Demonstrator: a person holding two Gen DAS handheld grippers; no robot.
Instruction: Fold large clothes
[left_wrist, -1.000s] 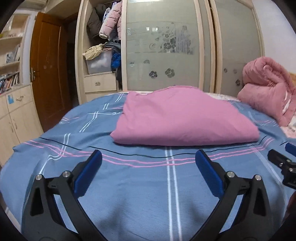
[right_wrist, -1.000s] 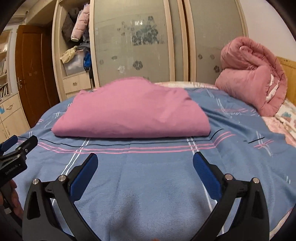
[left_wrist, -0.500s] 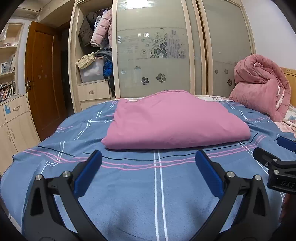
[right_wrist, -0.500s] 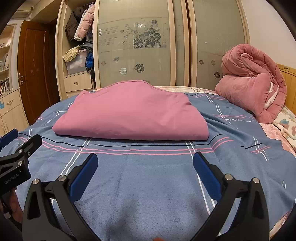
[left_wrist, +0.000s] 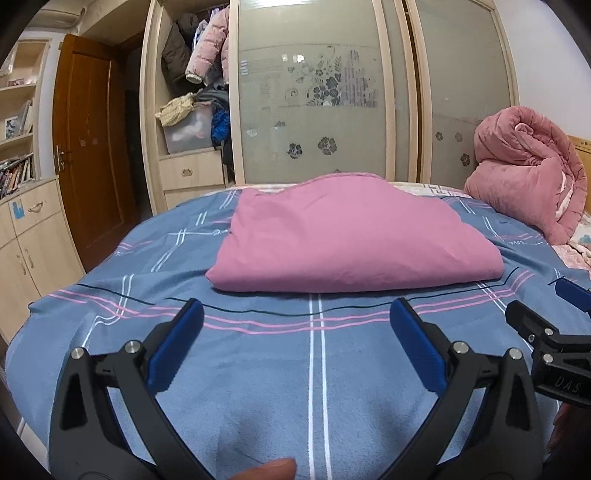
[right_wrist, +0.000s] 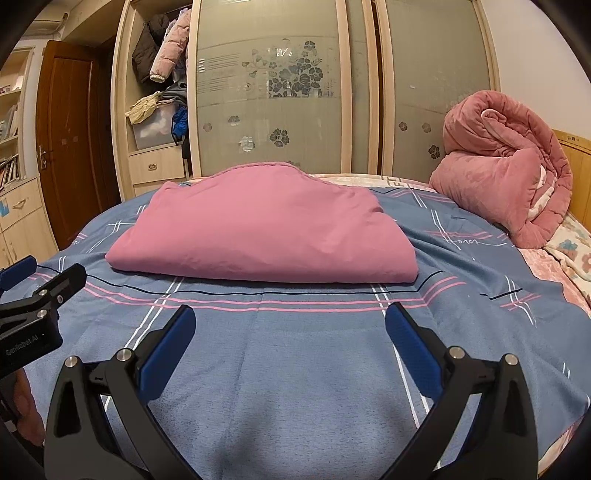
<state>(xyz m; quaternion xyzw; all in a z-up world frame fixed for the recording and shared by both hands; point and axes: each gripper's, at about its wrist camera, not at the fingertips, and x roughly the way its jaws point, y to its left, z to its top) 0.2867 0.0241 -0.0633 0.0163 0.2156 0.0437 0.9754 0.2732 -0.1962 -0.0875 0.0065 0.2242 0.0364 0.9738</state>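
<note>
A pink garment (left_wrist: 351, 240) lies folded into a thick rectangle in the middle of the bed; it also shows in the right wrist view (right_wrist: 266, 232). My left gripper (left_wrist: 295, 314) is open and empty, hovering over the blue bedspread in front of the garment's near edge. My right gripper (right_wrist: 290, 321) is open and empty too, beside it to the right, also short of the garment. Each gripper shows at the edge of the other's view: the right one (left_wrist: 546, 332), the left one (right_wrist: 40, 291).
The blue checked bedspread (left_wrist: 314, 387) covers the bed. A rolled pink quilt (right_wrist: 506, 166) sits at the right by the wooden headboard. A wardrobe with frosted sliding doors (left_wrist: 317, 92) and an open clothes section stands behind; a brown door (left_wrist: 92, 147) and cabinets are at left.
Both grippers have drawn back and risen slightly, staying open. The garment has not moved.
</note>
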